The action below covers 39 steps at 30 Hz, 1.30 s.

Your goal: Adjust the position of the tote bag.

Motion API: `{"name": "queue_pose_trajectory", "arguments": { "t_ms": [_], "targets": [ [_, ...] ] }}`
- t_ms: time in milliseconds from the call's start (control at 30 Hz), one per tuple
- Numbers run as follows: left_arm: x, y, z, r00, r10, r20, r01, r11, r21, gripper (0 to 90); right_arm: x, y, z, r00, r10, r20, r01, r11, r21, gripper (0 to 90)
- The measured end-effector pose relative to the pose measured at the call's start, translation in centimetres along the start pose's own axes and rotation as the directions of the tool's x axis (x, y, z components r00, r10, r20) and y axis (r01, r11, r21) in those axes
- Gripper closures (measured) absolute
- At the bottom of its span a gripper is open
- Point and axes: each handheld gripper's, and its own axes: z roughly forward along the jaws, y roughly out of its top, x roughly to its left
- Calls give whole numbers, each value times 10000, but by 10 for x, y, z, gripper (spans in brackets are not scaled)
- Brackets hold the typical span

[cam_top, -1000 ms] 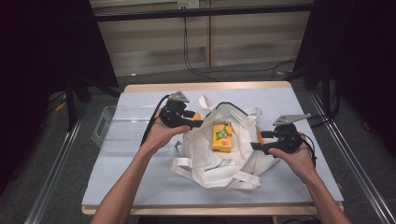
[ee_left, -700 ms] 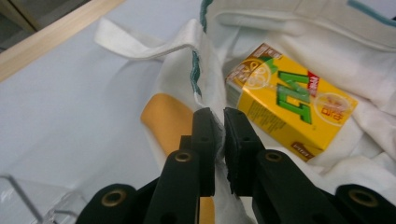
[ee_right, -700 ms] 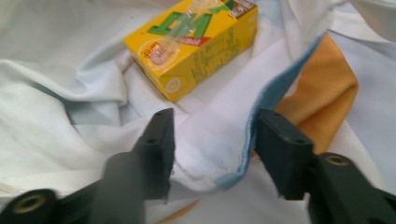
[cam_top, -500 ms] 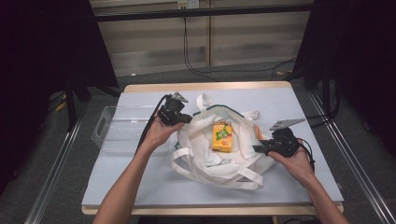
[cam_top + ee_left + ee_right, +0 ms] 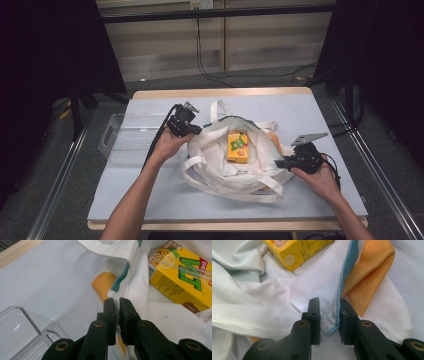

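Note:
A white tote bag [image 5: 230, 172] lies spread open in the middle of the table, with a yellow juice carton [image 5: 237, 146] lying flat inside it. At the bag's left rim, my left gripper [image 5: 197, 131] is shut on the fabric. In the left gripper view the jaws [image 5: 117, 302] pinch the green-trimmed rim, with the carton [image 5: 182, 275] to the right. My right gripper [image 5: 277, 163] is at the bag's right rim. Its jaws [image 5: 329, 302] stand apart with the blue-trimmed edge hanging loose between them. The carton [image 5: 297, 252] lies beyond, and an orange patch [image 5: 367, 277] of the bag shows.
A clear plastic bin [image 5: 125, 137] stands on the table just left of my left gripper; its corner [image 5: 25, 332] is close below the jaws. The bag's straps [image 5: 260, 192] trail toward the front edge. Cables hang behind the table.
My right gripper has moved right and toward the front edge, and the bag has sunk flatter and wider. The left gripper shifted slightly back and left, still on the rim.

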Motion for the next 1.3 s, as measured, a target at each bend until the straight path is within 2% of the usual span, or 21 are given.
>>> {"name": "queue_pose_trajectory", "arguments": {
  "t_ms": [100, 133, 200, 267, 300, 367, 400, 433, 467, 500, 567, 633, 767, 800, 833, 900, 1000, 1067, 1100, 1200, 1300],
  "targets": [
    [0, -2, 3, 9992, -210, 336, 211, 9998, -26, 843, 2, -2, 3, 9999, -99, 101, 98, 9999, 110, 752],
    [-3, -3, 5, 9989, -341, 334, 348, 9992, -211, 843, 2, -2, 4, 9998, -113, 134, 112, 9998, 133, 753],
    [-5, -4, 6, 9997, 16, 248, -18, 10000, 69, 844, 1, -4, 6, 9999, -94, 104, 93, 9998, 161, 758],
    [-4, -6, 9, 9994, 45, 340, -51, 9998, 184, 843, 0, -5, 8, 9999, -77, 139, 73, 9995, 297, 760],
    [-6, -7, 11, 9995, -155, 275, 154, 9999, 52, 844, 1, -5, 8, 9999, -29, 121, 25, 9996, 290, 760],
    [-6, -7, 13, 9999, -56, 146, 53, 9999, 160, 839, 2, -6, 9, 9997, -196, 155, 191, 9993, 318, 759],
    [-10, -6, 15, 9998, -206, -30, 206, 9997, 162, 829, 2, -5, 9, 9994, -207, 263, 197, 9991, 382, 754],
    [-10, -5, 16, 9999, 145, 27, -146, 9987, 486, 815, 2, -6, 10, 9998, -140, 130, 136, 9995, 278, 749],
    [-14, -5, 17, 9997, 145, -203, -137, 9990, 415, 808, 2, -6, 9, 9998, -142, 124, 139, 9996, 239, 734],
    [-13, -4, 17, 9996, 218, -153, -212, 9990, 402, 803, 2, -5, 9, 9994, -241, 244, 236, 9995, 227, 705],
    [-11, -5, 16, 9999, -59, 104, 56, 9996, 284, 774, 2, -5, 7, 9994, -223, 259, 221, 9997, 60, 660],
    [-8, -6, 12, 9995, -54, 307, 50, 9999, 144, 754, 1, -5, 3, 9990, -217, 389, 229, 9993, -299, 575],
    [-7, -6, 0, 9978, -395, 525, 425, 9975, -564, 646, 0, -3, -8, 9994, -45, 332, 75, 9959, -901, 488],
    [-8, -7, -4, 9976, -541, 421, 575, 9948, -839, 615, 1, -3, -10, 9997, -22, 230, 45, 9948, -1015, 465],
    [-8, -7, -6, 9982, -505, 330, 534, 9943, -918, 584, 2, -3, -13, 9997, -8, 242, 36, 9933, -1155, 441],
    [-10, -11, -9, 9964, -671, 510, 738, 9870, -1430, 535, 5, -4, -18, 10000, -6, 79, 18, 9892, -1466, 373],
    [-13, -21, -11, 9967, -626, 513, 705, 9831, -1688, 481, 11, -7, -22, 9999, -78, -147, 49, 9817, -1905, 318],
    [-16, -26, -14, 9963, -675, 529, 762, 9796, -1860, 452, 15, -9, -25, 9996, 21, -269, -80, 9755, -2200, 303],
    [-16, -26, -16, 9964, -635, 554, 725, 9811, -1794, 442, 15, -10, -25, 9997, 18, -238, -72, 9730, -2307, 297],
    [-19, -27, -26, 9971, -536, 538, 638, 9756, -2101, 435, 16, -12, -27, 9997, 221, -90, -236, 9742, -2246, 294],
    [-22, -28, -39, 9964, -704, 470, 800, 9640, -2536, 428, 17, -16, -31, 9992, 386, -57, -389, 9710, -2361, 294]
  ]
}}
